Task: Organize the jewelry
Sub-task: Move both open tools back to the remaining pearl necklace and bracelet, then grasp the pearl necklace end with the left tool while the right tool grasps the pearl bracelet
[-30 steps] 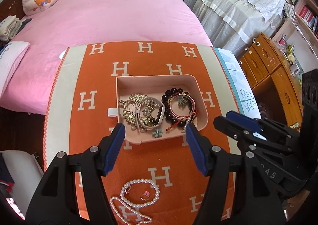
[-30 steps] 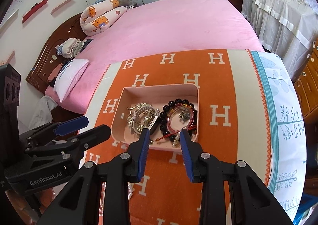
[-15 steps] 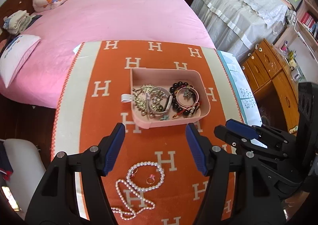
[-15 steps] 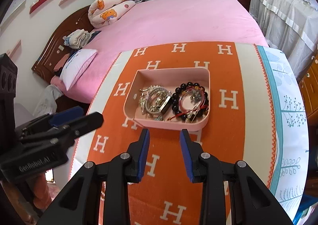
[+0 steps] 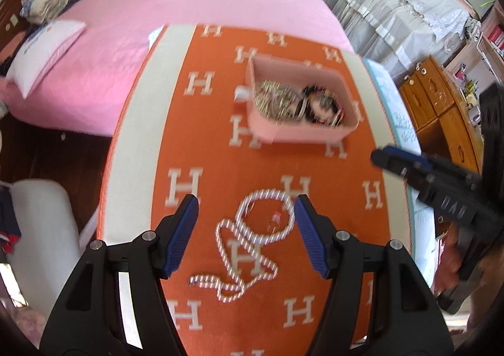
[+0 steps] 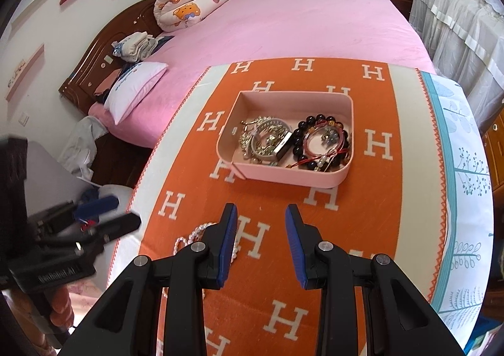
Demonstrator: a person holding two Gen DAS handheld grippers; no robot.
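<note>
An orange H-patterned cloth [image 6: 315,261] covers the worktop. On it lie a pink tray [image 6: 318,178] of jewelry and a pearl necklace [image 5: 252,239], well apart.

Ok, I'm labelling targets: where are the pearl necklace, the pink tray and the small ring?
pearl necklace [image 5: 252,231], left wrist view, near side of its round loop.
pink tray [image 6: 291,179], right wrist view, near outer wall.
small ring [image 5: 273,221], left wrist view, blurred, inside the pearl loop.

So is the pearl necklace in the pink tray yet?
Out. The pearl necklace lies looped on the orange cloth, apart from the tray.
</note>
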